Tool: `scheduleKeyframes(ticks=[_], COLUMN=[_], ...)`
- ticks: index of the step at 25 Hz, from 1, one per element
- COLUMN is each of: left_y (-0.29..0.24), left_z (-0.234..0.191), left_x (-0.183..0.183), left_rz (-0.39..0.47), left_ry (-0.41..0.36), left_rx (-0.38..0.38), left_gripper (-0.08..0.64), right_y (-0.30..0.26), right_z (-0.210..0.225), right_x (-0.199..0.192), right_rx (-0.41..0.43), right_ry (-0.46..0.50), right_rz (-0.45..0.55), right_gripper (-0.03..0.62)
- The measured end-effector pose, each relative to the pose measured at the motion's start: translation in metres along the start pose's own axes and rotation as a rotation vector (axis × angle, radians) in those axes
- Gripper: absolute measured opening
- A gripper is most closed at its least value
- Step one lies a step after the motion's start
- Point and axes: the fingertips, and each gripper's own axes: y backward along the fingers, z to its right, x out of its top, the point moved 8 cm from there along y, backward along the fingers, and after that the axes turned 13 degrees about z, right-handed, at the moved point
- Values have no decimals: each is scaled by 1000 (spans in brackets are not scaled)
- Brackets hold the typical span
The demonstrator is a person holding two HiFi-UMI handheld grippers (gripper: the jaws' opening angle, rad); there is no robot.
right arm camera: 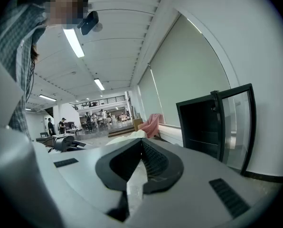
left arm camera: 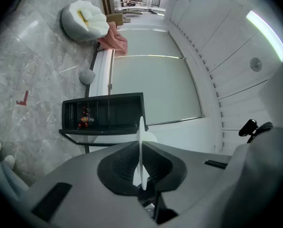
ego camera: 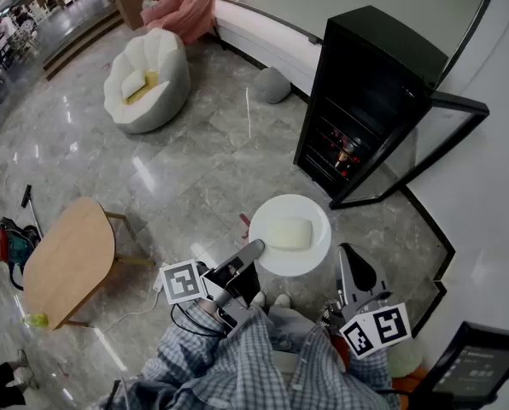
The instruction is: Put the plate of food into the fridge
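A white plate (ego camera: 301,254) carrying a pale block of food (ego camera: 289,232) hangs above the marble floor in front of me. My left gripper (ego camera: 253,248) is shut on the plate's near rim; in the left gripper view the plate (left arm camera: 141,141) stands edge-on between the pads of that gripper (left arm camera: 140,145). The black fridge (ego camera: 365,92) stands ahead, its glass door (ego camera: 430,139) swung open to the right, with red items on a lower shelf. My right gripper (ego camera: 350,267) hangs to the right of the plate, shut and empty (right arm camera: 142,144). Its view shows the fridge (right arm camera: 201,127) close by.
A white shell-shaped armchair (ego camera: 148,79) and a grey pouf (ego camera: 272,84) sit on the floor to the far left. A wooden side table (ego camera: 67,259) stands at my left, a red and teal vacuum (ego camera: 11,242) beside it. White wall runs right of the fridge.
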Motion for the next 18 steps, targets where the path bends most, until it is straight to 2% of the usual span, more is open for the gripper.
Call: scheduleKeyframes(ticks=[7, 10, 13, 16, 18], left_y=[-1, -1, 0, 0, -1], left_z=[1, 0, 1, 1, 1], left_x=[1, 1, 3, 5, 6], left_rz=[-3, -1, -2, -3, -6], left_ry=[8, 11, 14, 15, 14], left_rx=[2, 6, 6, 4, 4], left_gripper=[20, 20, 20, 20, 20], right_y=[-2, -3, -5, -8, -11], right_z=[-2, 0, 4, 7, 7], right_x=[-1, -3, -9, -16, -21], right_rx=[-1, -16, -49, -79, -73], right_ry=[-4, -59, -202, -411, -544], right_rz=[-9, -12, -30, -33, -33], right_gripper=[8, 8, 9, 15, 101])
